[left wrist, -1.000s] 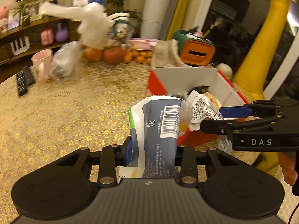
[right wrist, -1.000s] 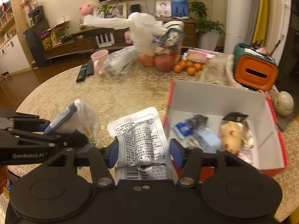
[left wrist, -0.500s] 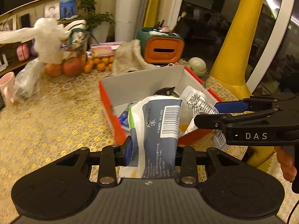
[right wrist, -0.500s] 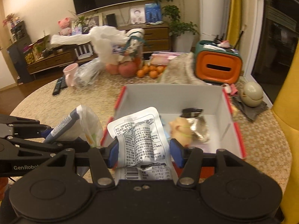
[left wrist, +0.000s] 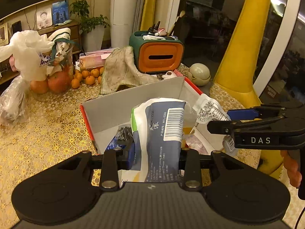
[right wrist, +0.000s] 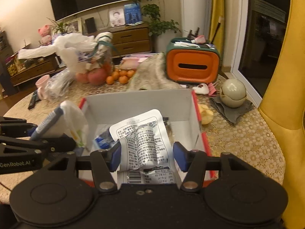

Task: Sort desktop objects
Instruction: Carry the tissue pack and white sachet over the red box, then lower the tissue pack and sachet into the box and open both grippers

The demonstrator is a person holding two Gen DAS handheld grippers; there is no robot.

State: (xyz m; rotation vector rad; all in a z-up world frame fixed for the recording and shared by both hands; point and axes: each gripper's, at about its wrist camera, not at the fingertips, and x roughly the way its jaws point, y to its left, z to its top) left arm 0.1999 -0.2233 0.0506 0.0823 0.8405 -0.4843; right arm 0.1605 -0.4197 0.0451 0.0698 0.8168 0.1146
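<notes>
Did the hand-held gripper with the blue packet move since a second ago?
Yes. The left hand-held gripper carried the blue packet from over the bare table to above the red box.

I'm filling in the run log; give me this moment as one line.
left gripper: shut on blue packet | right gripper: shut on white packet | both over the box | nothing dropped yet

Both cameras ride just behind their own fingers and look forward and steeply down, close over the red-edged cardboard box (left wrist: 133, 97) on the worktop (left wrist: 47, 133). The left wrist view catches the right gripper (left wrist: 219, 122) entering from its right edge; the right wrist view catches the left gripper (right wrist: 57, 143) from its left edge. Both share the box, the orange tissue holder (right wrist: 192, 66) and the oranges (left wrist: 89, 76) along the worktop's far edge.
</notes>
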